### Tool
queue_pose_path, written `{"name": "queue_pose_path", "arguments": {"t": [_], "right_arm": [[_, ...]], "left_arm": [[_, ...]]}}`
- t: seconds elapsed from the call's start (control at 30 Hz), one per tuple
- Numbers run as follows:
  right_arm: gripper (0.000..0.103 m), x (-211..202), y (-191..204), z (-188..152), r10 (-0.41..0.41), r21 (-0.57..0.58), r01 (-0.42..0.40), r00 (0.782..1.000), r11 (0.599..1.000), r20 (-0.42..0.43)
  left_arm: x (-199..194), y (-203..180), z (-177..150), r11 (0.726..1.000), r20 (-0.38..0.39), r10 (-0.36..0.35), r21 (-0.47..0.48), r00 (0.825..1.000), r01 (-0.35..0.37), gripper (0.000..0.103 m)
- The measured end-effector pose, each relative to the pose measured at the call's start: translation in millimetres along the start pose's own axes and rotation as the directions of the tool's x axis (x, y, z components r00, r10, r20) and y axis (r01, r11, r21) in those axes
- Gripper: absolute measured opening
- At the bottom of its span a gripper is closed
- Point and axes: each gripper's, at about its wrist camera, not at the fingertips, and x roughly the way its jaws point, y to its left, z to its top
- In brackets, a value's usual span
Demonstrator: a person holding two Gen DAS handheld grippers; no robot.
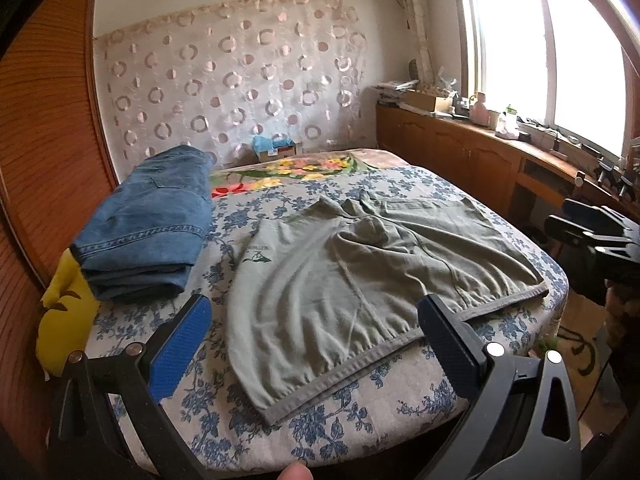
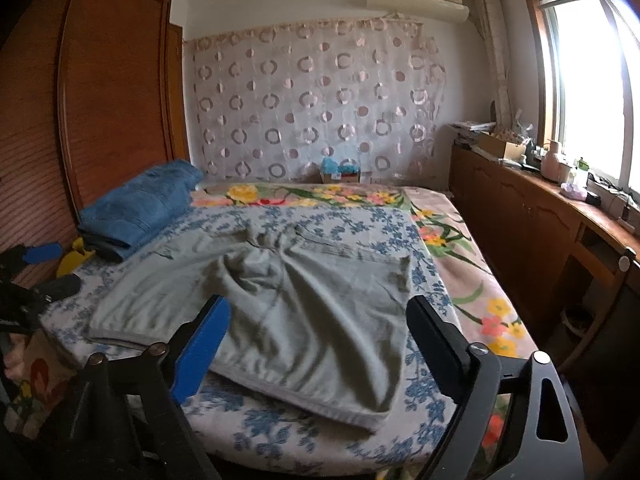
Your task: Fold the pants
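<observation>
Denim jeans [image 1: 148, 220] lie folded beside the green pants [image 1: 360, 272]; both grippers' jaws gape empty.

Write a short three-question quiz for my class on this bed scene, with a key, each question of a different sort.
1. True or false: the grey-green pants are already folded into a neat stack.
2. What lies at the left of the bed, by the wardrobe? A) folded blue jeans B) a pillow C) a towel
3. Fill in: both the left gripper and the right gripper have their jaws ____.

Key
1. False: they lie spread out and rumpled.
2. A: the folded blue jeans.
3. Open, with nothing gripped.
</observation>
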Motion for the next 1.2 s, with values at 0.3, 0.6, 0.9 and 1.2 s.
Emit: {"name": "queue_pose_path", "arguments": {"t": [0.3, 0.6, 0.9, 1.2], "right_arm": [[0.057, 36, -30, 13, 0.017, 0.004, -0.017, 0.993, 1.000, -0.113], [0.040, 79, -65, 39, 0.012, 0.049, -0.001, 0.973, 0.999, -0.232], [0.033, 103, -89, 68, 0.021, 0.164, 0.039, 0.936, 0.986, -0.351], [0.026, 87, -71, 89, -0.003, 0.123, 0.054, 0.923, 0.991, -0.385]], "left_arm": [[13, -1, 9, 0.998, -0.030, -0.062, -0.008, 0.998, 0.061, 0.103], [22, 2, 10, 0.995, -0.046, -0.095, -0.027, 0.994, 0.093, 0.103], [29, 4, 3, 0.995, -0.080, -0.096, -0.031, 0.992, 0.093, 0.103], [32, 7, 0, 0.995, -0.100, -0.096, -0.034, 0.990, 0.093, 0.103]]}}
